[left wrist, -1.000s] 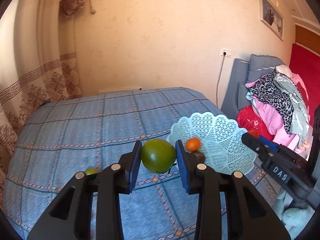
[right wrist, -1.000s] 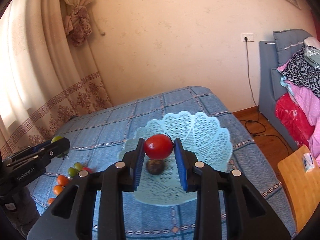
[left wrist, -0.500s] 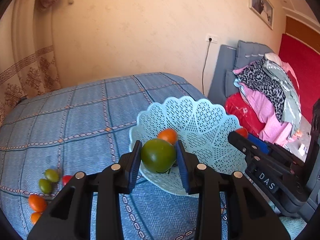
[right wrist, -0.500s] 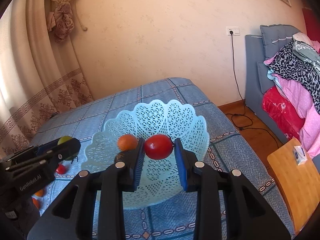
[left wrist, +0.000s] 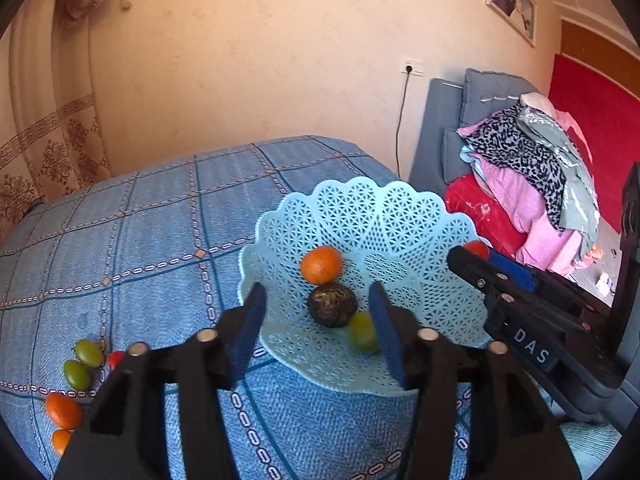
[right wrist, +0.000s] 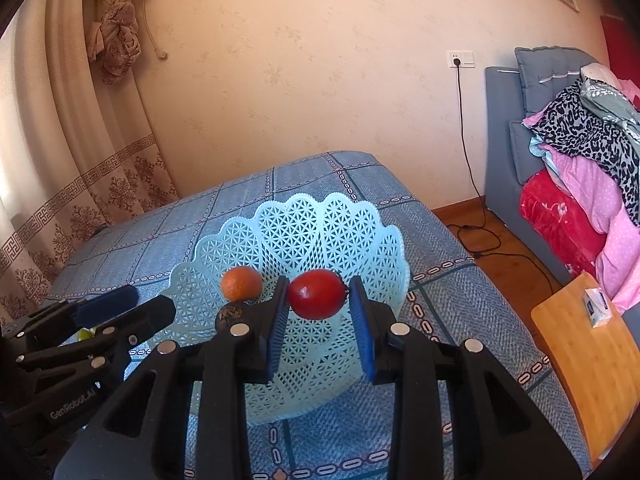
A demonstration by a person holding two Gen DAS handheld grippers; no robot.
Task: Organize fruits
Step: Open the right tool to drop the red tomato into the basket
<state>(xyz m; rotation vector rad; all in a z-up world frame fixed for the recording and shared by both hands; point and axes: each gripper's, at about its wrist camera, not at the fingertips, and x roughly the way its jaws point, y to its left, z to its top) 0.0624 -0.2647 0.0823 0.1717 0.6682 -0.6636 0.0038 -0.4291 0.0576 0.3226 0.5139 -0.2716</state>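
So the left gripper (left wrist: 316, 326) is hanging wide open now, its green tomato (left wrist: 362, 332) dropped into the lattice basket (left wrist: 400, 216), while the right gripper (right wrist: 318, 312) is pinching a red tomato (right wrist: 317, 294) above it.

A basket (left wrist: 420, 216) is set on the bed (left wrist: 160, 220), with three fruits (left wrist: 331, 304) lying in it, touching. A cluster of small fruits (left wrist: 82, 364) is found on the bed left of the basket. A sofa (right wrist: 504, 128) piled with clothes (right wrist: 588, 148) is placed right of the bed.
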